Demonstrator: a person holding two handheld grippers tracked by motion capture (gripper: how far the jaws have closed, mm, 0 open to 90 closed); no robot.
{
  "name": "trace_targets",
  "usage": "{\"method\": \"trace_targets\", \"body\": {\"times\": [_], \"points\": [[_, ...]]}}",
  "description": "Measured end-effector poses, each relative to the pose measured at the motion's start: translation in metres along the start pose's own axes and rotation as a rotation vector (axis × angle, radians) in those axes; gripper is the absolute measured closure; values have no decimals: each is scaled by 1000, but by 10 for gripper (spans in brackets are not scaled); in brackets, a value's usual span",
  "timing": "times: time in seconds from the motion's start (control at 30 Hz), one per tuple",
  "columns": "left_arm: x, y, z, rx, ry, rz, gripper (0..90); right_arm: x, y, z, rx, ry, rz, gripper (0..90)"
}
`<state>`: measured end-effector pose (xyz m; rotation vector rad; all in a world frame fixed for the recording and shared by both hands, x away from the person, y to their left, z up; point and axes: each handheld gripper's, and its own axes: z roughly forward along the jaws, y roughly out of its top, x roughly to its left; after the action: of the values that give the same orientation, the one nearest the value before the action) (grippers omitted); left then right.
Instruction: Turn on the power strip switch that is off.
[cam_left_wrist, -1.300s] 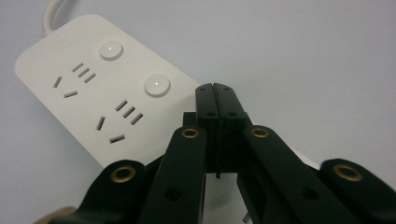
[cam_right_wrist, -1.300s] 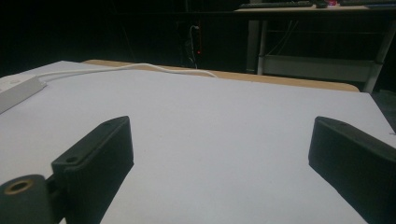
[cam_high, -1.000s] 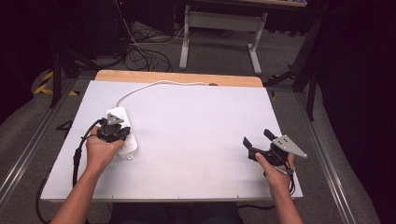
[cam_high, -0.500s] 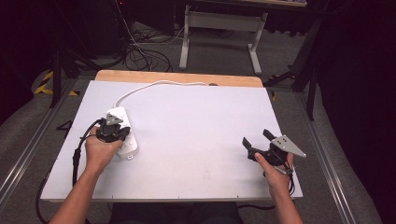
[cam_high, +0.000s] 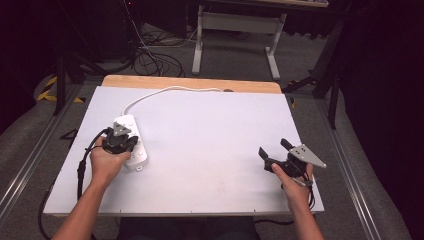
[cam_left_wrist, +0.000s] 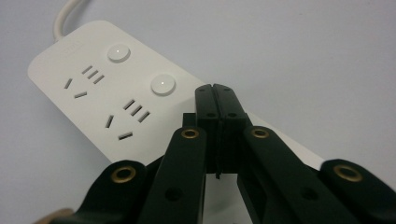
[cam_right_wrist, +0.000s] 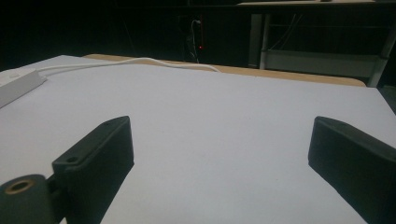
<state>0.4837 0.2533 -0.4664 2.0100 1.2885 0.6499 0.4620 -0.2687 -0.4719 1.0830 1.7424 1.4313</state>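
Your left hand-held gripper (cam_high: 131, 143) sits at the left of the high view, jaws pressed together and empty, tips over the white power strip (cam_high: 131, 140) on the bench (cam_high: 210, 130). Your right hand-held gripper (cam_high: 273, 149), lower right, rests wide open, holding nothing.

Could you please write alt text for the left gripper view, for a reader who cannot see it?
The left gripper, its black jaws shut with nothing between them, points at a white power strip lying on a pale table. The strip shows two round buttons, each beside a group of socket slots, and its white cord leaves at the top left.
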Motion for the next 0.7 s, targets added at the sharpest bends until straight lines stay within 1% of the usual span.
{"method": "trace_targets", "body": {"times": [0.03, 0.2, 0.3, 0.33, 0.37, 0.43, 0.47, 0.5, 0.53, 0.63, 0.7], "points": [[0, 0, 0, -3, 3, 3, 900, 0, 0, 0, 0, 0, 1, 74], [2, -2, -1, -28, -1, -7, 900, 0, 0, 0, -4, -4, 12, 73], [1, -2, -3, -28, -2, -9, 882, 0, 0, 0, -4, -3, 11, 74], [-1, -2, -3, -33, -13, 4, 879, 0, 1, -1, -4, -4, 12, 74], [-2, -2, -4, -35, -16, 9, 878, 0, 1, -1, -5, -4, 11, 74], [-2, -1, -5, -42, -14, 8, 878, -1, 1, 0, -4, -5, 11, 74], [-3, 0, -7, -59, -13, 3, 879, -1, 1, 0, -4, -7, 14, 74], [-3, 0, -7, -59, -13, 3, 880, -1, 1, 0, -4, -6, 12, 74], [-2, 1, -9, -75, -6, -7, 881, -1, 1, 0, -4, -4, 6, 74], [0, 1, -11, -84, -2, -12, 884, -1, 1, -1, -8, -6, 11, 74], [2, 0, -13, -98, -1, -23, 885, -1, 1, -1, -6, -7, 7, 74]]}}
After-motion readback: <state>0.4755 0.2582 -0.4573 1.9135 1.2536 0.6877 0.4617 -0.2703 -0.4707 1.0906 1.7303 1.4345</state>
